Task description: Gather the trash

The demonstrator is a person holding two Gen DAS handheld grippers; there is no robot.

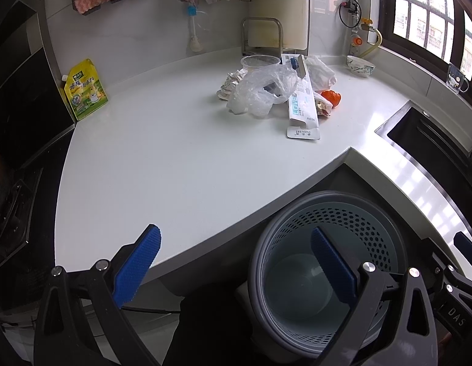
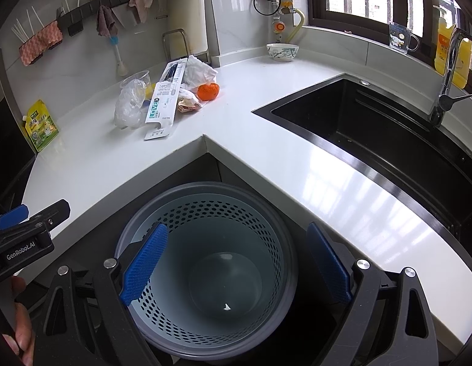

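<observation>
Long carton (image 2: 162, 103) lengthwise toward wall

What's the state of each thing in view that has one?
Left gripper: open, holding nothing.
Right gripper: open, holding nothing.
Grey perforated plastic bin: upright, nearly empty, one white scrap inside.
Clear plastic cup: upright.
Clear plastic bag: crumpled.
Black sink: no water visible.

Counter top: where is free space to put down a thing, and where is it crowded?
Free: the wide white counter between the yellow pouch and the trash pile, and the strip beside the sink. Crowded: the pile at the back corner.
</observation>
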